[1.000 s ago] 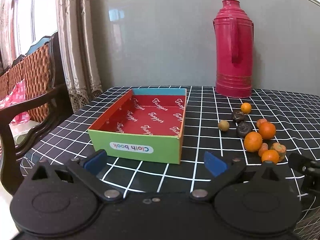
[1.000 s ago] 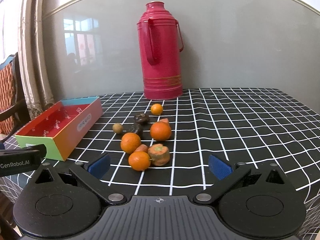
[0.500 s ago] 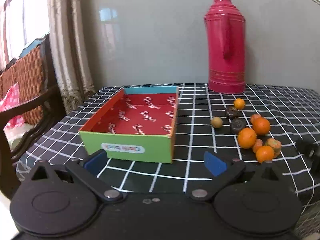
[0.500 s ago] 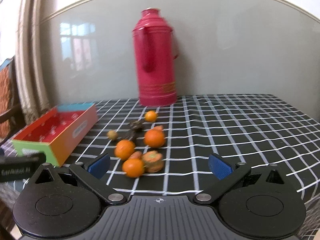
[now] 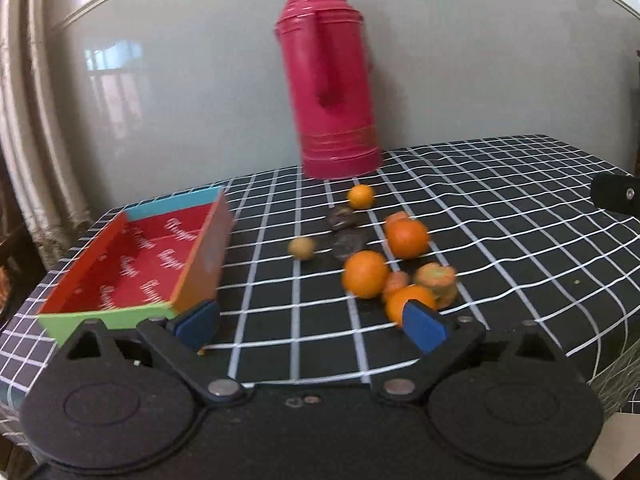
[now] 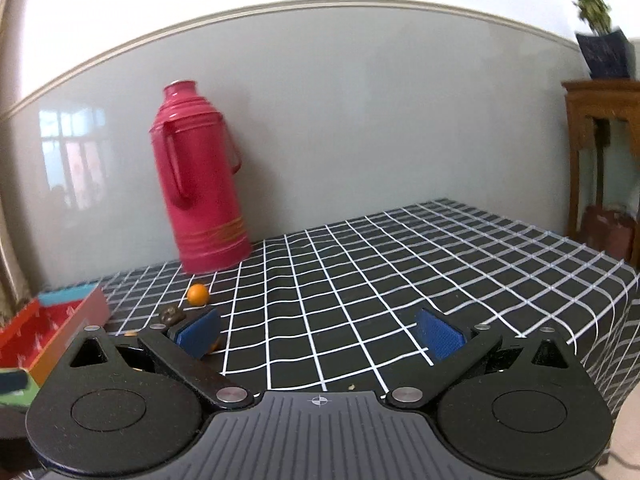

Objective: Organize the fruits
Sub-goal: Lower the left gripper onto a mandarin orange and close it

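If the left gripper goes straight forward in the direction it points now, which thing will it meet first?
Probably the checked tablecloth: the left gripper, fingers closing on nothing, points slightly down at bare cloth. Further on lie the tan round fruit and the dark fruits. Depth is unclear.

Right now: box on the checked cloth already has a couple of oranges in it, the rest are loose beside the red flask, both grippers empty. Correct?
Not quite. The left wrist view shows the box holds no fruit, only its red printed lining. All the oranges lie loose on the checked cloth near the red flask. The left gripper and right gripper are indeed empty; the left one's jaws are closing on nothing.
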### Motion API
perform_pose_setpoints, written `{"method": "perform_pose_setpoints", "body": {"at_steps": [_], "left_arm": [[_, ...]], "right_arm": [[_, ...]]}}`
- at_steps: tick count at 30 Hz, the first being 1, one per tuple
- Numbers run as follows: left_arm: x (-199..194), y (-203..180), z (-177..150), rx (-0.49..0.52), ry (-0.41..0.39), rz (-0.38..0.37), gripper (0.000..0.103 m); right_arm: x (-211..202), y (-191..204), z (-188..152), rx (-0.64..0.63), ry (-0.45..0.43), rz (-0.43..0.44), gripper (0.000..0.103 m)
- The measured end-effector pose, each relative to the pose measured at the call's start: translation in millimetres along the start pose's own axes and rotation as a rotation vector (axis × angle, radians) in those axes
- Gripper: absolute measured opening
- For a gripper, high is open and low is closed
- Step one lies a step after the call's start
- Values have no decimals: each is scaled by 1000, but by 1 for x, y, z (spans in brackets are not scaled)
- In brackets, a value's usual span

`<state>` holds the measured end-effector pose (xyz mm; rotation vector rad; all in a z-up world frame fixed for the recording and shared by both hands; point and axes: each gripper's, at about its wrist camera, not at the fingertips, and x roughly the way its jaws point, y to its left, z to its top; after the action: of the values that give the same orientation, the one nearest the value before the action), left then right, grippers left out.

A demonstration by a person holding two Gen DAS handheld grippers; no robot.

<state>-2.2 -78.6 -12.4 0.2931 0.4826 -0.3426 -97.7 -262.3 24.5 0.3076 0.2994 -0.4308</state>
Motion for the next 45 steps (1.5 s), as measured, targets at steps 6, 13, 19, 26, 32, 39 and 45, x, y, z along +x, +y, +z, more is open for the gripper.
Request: {"method": "perform_pose_setpoints", "body": {"at_steps": [6,13,19,26,32,39,45], "left_arm": [[16,-18,3,14,15,-36,79],[23,-25,0,23,20,-68,79],[28,-30,-2,35,34,-88,61],[32,-36,-5,56,29,-97,51],[35,-43,-6,73,27,-105,27],[33,-52,-8,109,0,-79,24],[26,-35,-4,65,-42,-19,23]], "right_arm": [[-3,-12,5,24,-1,-8,103],[-4,-18,6,37,-3,-3,103],[-2,-17,5,47,7,15,103],[2,-15,6,54,19,25,103],[4,-17,6,71,22,34,103],[5,-21,6,83,31,33,103],[8,-17,4,79,43,37,103]]}}
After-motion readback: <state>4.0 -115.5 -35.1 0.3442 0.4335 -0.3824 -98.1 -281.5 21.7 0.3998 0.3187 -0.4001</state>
